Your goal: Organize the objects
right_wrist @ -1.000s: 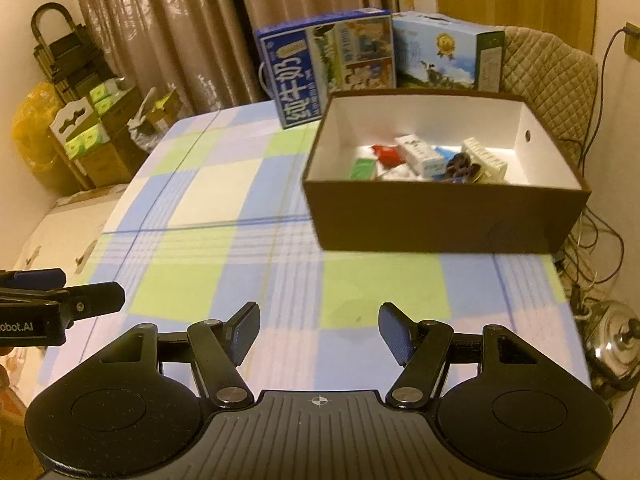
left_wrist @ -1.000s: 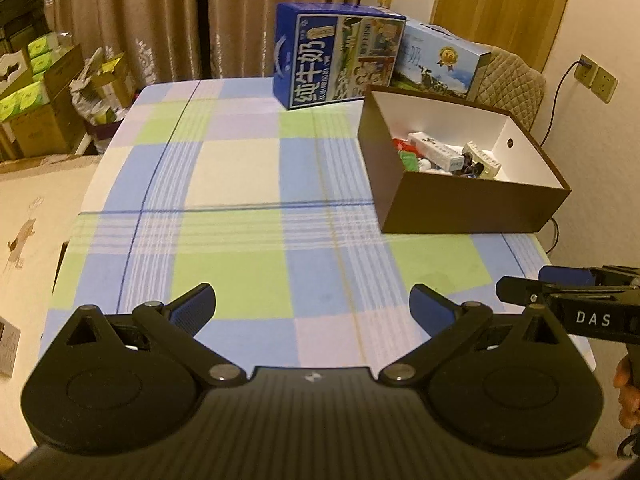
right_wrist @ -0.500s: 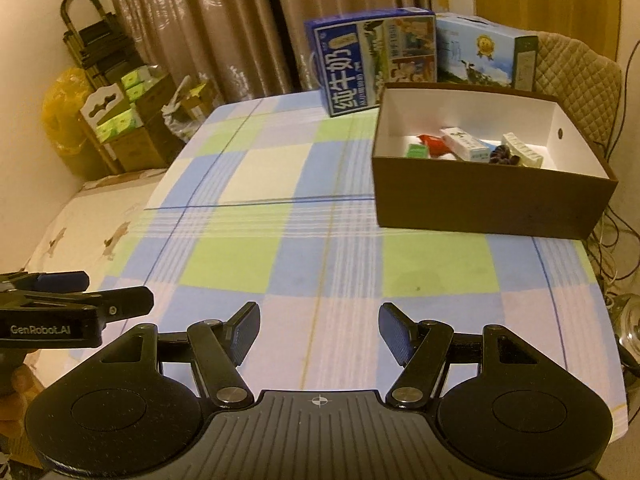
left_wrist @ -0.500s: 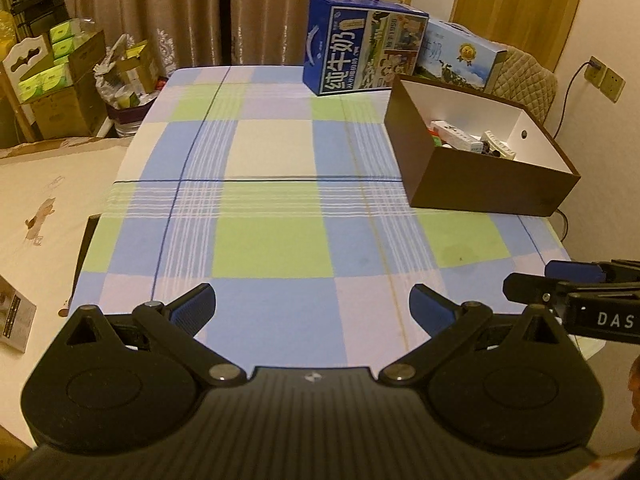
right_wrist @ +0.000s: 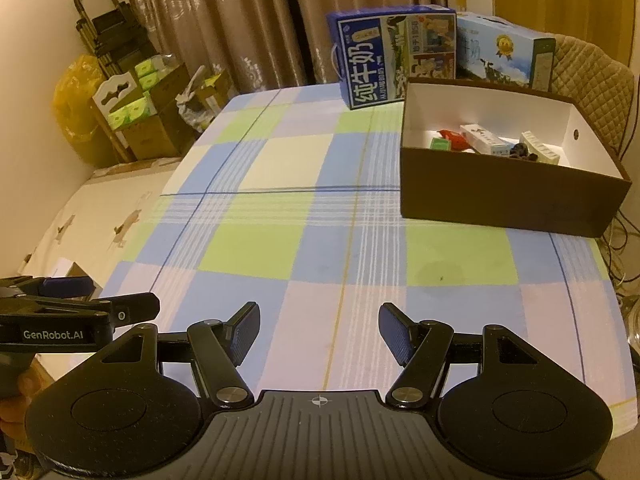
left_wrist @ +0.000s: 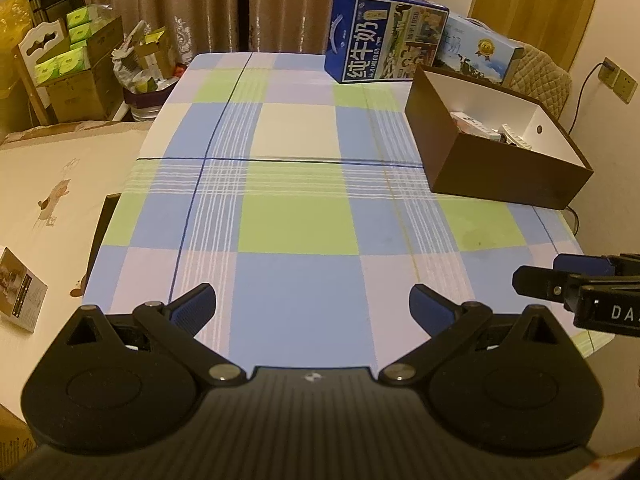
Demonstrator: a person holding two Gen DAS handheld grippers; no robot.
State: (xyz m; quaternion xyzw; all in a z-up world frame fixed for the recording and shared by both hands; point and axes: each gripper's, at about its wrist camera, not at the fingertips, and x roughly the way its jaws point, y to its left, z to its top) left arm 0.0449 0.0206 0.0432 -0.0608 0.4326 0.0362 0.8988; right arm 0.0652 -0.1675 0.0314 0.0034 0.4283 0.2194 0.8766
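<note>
A brown box with a white inside [left_wrist: 500, 172] [right_wrist: 508, 196] stands at the right of the checked tablecloth [left_wrist: 296, 216] [right_wrist: 312, 240]. Inside it lie several small items: a white carton [right_wrist: 482, 139], a red packet [right_wrist: 450, 136], a green piece [right_wrist: 439, 143] and a ribbed white pack [right_wrist: 540, 147]. My left gripper [left_wrist: 312, 308] is open over the table's near edge, nothing between its fingers. My right gripper [right_wrist: 318, 334] is also open and empty, near the same edge. Each gripper shows at the side of the other's view.
Two milk cartons, dark blue [left_wrist: 384, 52] [right_wrist: 394, 56] and light blue [left_wrist: 478, 50] [right_wrist: 504, 52], stand behind the box. A padded chair [right_wrist: 592, 76] is at the far right. Cardboard boxes [left_wrist: 80, 76] and curtains lie to the left and behind. A small box [left_wrist: 20, 288] lies on the floor.
Both grippers have pulled back from the brown box toward the near edge of the table, so the box looks smaller and farther. Both stayed open and empty.
</note>
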